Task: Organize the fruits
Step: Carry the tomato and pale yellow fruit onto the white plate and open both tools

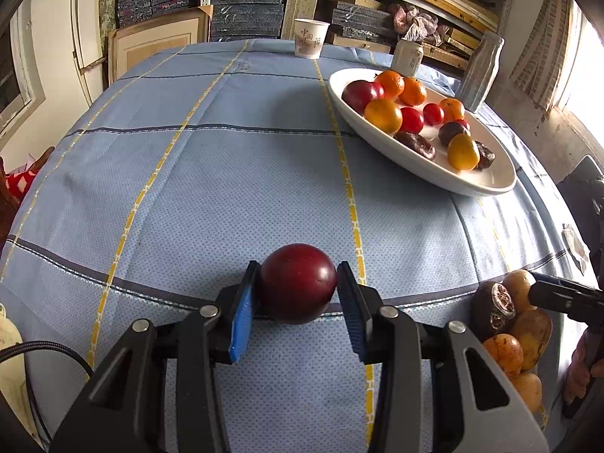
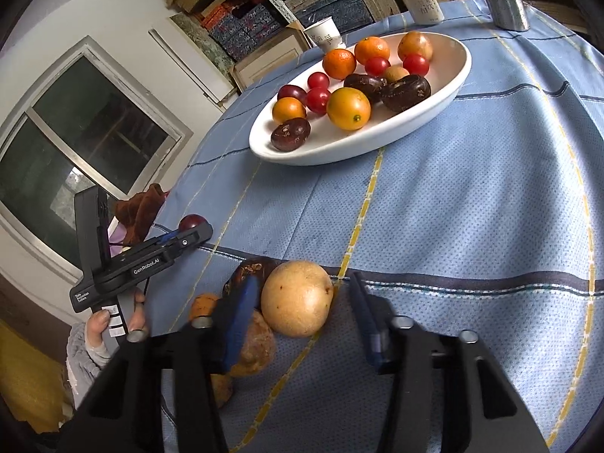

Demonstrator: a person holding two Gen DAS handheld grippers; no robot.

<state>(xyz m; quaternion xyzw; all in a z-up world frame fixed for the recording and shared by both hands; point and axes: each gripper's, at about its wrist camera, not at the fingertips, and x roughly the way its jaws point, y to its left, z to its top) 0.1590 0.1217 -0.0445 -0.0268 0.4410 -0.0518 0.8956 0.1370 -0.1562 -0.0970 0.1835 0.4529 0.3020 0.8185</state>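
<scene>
Your left gripper (image 1: 298, 287) clamps the plum (image 1: 297, 283) and your right gripper (image 2: 302, 302) brackets the yellow fruit (image 2: 297, 297), one pad still clear, both short of the dish (image 2: 445, 90) awaiting them.

black left claw (image 1: 298, 294), blue ribbed pads, silver screws, grey fleecy sleeve (image 2: 81, 347)

left gripper (image 1: 298, 294) clamped tight, right gripper (image 2: 302, 305) jaws not yet gripping
</scene>
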